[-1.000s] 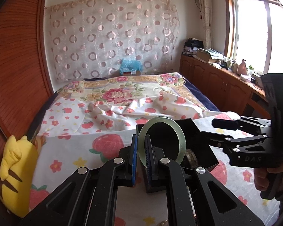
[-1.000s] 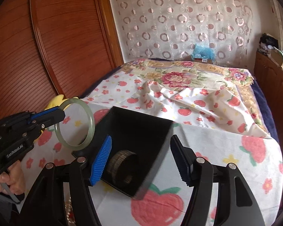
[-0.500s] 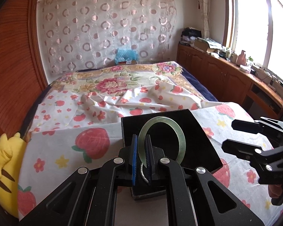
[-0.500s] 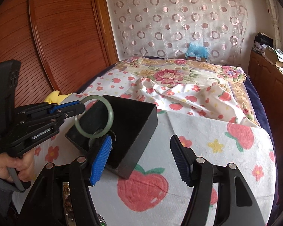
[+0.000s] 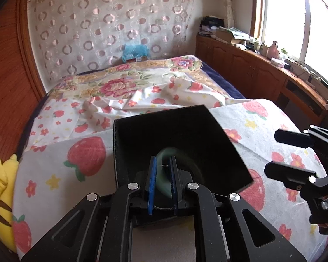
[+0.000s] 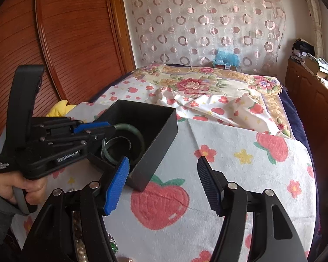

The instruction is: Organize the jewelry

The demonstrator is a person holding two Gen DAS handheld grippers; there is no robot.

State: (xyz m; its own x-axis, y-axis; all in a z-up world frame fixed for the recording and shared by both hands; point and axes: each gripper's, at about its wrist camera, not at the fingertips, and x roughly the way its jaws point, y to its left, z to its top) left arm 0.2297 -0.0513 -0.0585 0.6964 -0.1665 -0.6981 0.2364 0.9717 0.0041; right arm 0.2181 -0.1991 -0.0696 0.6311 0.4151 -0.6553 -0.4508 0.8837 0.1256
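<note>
Green jade bangle (image 6: 129,131) inside the open black box (image 6: 161,131), which sits on the strawberry-print cloth (image 6: 240,174); the left gripper (image 5: 163,174) reaches in over the near wall, its jaws opening with the bangle between the pads. Only the right wrist view shows a second ring (image 6: 111,150) beneath. The right gripper (image 6: 161,181) hangs apart and empty over bare cloth beside the box's corner.

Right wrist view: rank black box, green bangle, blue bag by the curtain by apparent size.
1. black box
2. green bangle
3. blue bag, though it sits far back, so its true size is unsure.
</note>
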